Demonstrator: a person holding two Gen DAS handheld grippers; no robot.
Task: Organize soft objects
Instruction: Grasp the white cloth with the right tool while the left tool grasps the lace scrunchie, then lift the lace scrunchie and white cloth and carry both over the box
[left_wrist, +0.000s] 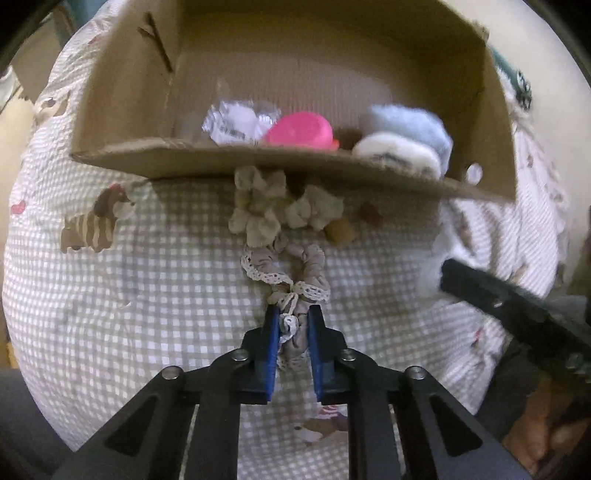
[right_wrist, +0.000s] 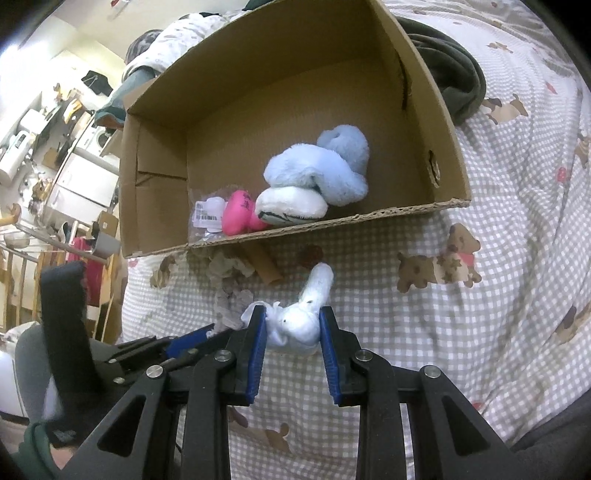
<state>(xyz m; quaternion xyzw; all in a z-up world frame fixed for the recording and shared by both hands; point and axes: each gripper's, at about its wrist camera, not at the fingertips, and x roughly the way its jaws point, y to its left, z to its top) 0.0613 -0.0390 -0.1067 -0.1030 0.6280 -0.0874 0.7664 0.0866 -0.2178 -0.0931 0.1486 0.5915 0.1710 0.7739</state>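
Observation:
A cardboard box (left_wrist: 258, 162) lies on a checked bedspread (left_wrist: 129, 277). Inside it are a light blue plush (left_wrist: 410, 125), a white plush (left_wrist: 399, 153), a pink toy (left_wrist: 299, 129) and a clear packet (left_wrist: 232, 123). My left gripper (left_wrist: 293, 317) is shut on a beige lace-trimmed scrunchie (left_wrist: 295, 269) that trails toward the box. My right gripper (right_wrist: 293, 321) is shut on a small white plush toy (right_wrist: 299, 321) just above the bedspread (right_wrist: 480, 332), in front of the box (right_wrist: 332, 221). The blue plush (right_wrist: 321, 170), white plush (right_wrist: 291, 205) and pink toy (right_wrist: 238, 214) also show in the right wrist view.
Beige fabric flowers (left_wrist: 266, 206) and small brown pieces (left_wrist: 341, 229) lie against the box front. A dark green garment (right_wrist: 450, 81) lies behind the box on the right. The other gripper shows at the left edge (right_wrist: 62, 325). A cluttered room lies beyond the bed at left.

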